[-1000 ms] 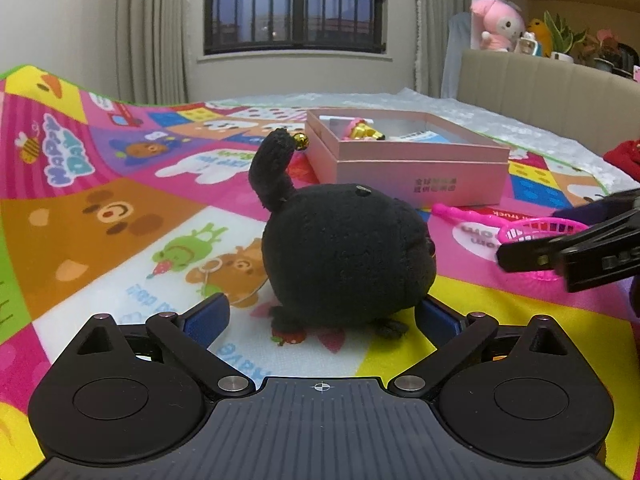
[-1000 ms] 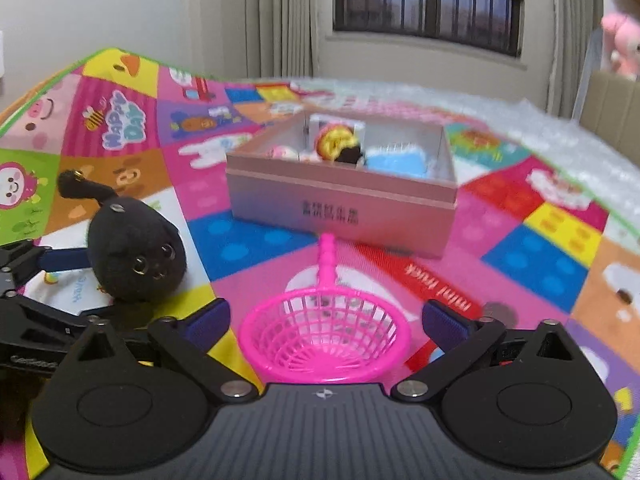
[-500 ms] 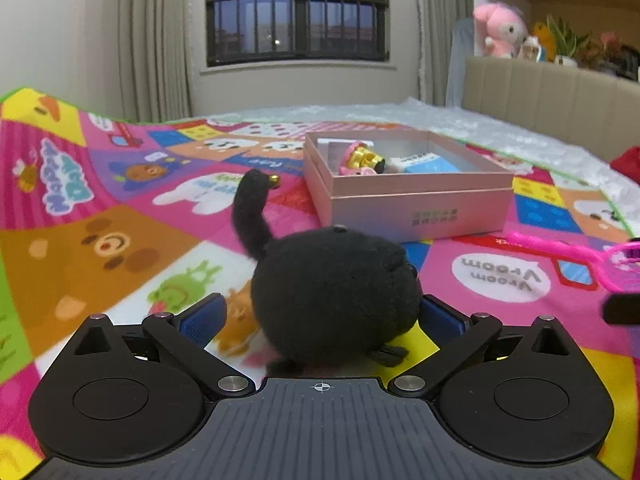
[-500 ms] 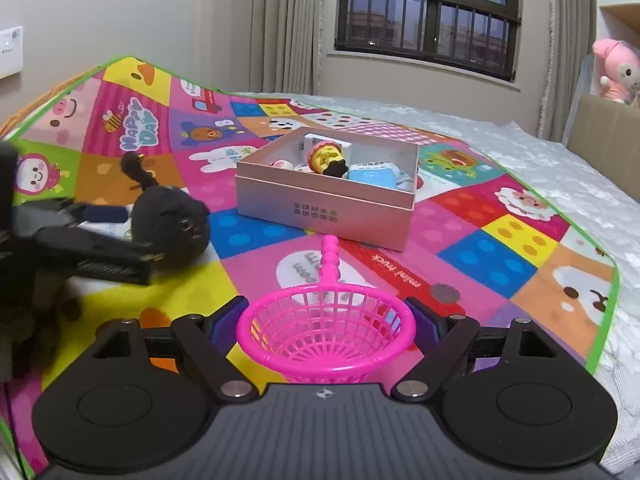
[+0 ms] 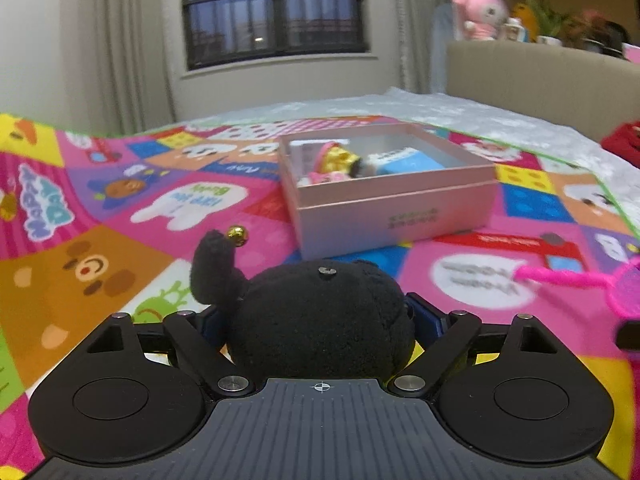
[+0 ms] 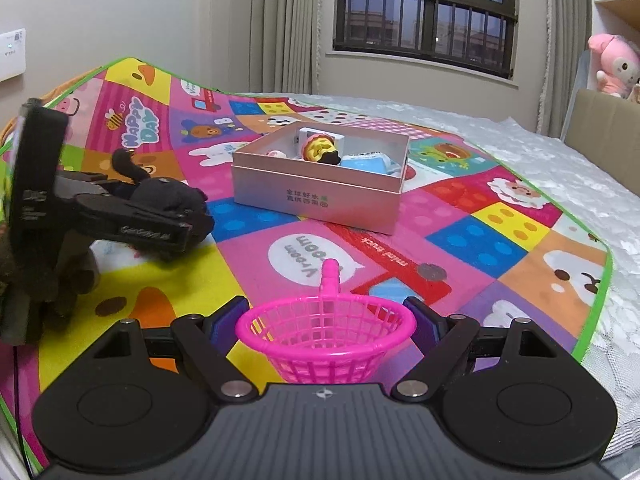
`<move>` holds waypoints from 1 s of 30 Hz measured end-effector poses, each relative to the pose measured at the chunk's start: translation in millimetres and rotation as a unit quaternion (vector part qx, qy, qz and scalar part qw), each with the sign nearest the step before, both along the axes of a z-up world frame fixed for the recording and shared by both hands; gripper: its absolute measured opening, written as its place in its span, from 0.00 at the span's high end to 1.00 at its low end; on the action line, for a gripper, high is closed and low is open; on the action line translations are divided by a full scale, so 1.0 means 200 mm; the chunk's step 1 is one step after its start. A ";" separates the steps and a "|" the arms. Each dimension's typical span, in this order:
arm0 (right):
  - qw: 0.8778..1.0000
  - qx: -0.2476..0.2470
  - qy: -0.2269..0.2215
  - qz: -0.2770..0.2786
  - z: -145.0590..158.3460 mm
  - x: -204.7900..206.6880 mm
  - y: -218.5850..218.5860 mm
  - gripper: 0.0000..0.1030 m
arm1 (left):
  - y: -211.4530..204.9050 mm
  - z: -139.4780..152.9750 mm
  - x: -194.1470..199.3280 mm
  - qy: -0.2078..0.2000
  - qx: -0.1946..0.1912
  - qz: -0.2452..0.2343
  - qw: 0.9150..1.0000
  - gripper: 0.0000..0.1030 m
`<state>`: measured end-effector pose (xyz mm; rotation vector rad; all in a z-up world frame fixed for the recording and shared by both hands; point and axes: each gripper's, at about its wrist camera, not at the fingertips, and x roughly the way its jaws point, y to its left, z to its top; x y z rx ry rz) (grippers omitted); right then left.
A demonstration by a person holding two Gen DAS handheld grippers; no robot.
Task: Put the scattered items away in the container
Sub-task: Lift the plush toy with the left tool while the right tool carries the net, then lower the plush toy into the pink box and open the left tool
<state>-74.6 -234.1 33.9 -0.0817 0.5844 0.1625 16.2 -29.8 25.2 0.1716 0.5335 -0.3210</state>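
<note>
A black plush toy [image 5: 324,336] with a gold bell on its tail sits between the fingers of my left gripper [image 5: 318,316]. The jaws are closing and the blue pads press its sides. The right wrist view shows that left gripper [image 6: 172,216] at the left, holding the plush [image 6: 168,192] just above the mat. My right gripper [image 6: 324,320] is shut on a pink plastic net basket [image 6: 324,344] by its rim, handle pointing away. The pink box [image 6: 316,200] stands ahead on the mat with several small toys inside. From the left wrist, the box [image 5: 392,216] lies ahead and slightly right.
A colourful play mat [image 6: 480,240] covers the bed, and a coin [image 6: 431,271] lies on it near the box. White bedding [image 6: 560,168] runs along the right. A beige headboard [image 5: 540,80] with a pink plush [image 5: 480,12] is at the back right.
The left jaws have drawn in against the black plush, which now sits lower and nearer the camera. Both grippers have pulled back and risen a little, the right one carrying the basket.
</note>
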 end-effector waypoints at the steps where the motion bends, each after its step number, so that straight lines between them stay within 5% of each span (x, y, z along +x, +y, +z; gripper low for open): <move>1: 1.000 -0.003 -0.001 0.000 0.00 -0.01 -0.01 0.19 | 0.00 0.01 -0.02 0.001 -0.001 -0.010 1.000 0.12; 7: 0.999 -0.012 -0.028 -0.015 0.05 -0.07 -0.07 0.19 | -0.07 0.22 -0.05 -0.034 -0.029 -0.062 0.997 0.12; 11: 0.998 0.012 -0.060 -0.018 0.14 -0.10 -0.12 0.19 | -0.14 0.40 0.12 -0.042 -0.055 -0.089 0.994 0.12; 17: 0.994 0.021 -0.104 -0.029 0.25 -0.08 -0.19 0.19 | -0.31 0.55 0.46 -0.090 -0.037 -0.101 0.990 0.09; 23: 0.994 0.010 -0.099 -0.045 0.23 -0.01 -0.22 0.19 | -0.33 0.45 0.71 -0.034 -0.074 -0.078 0.994 0.05; 30: 0.996 -0.002 -0.080 -0.049 0.19 0.10 -0.19 0.19 | -0.14 0.23 0.47 -0.008 -0.088 -0.050 0.995 0.00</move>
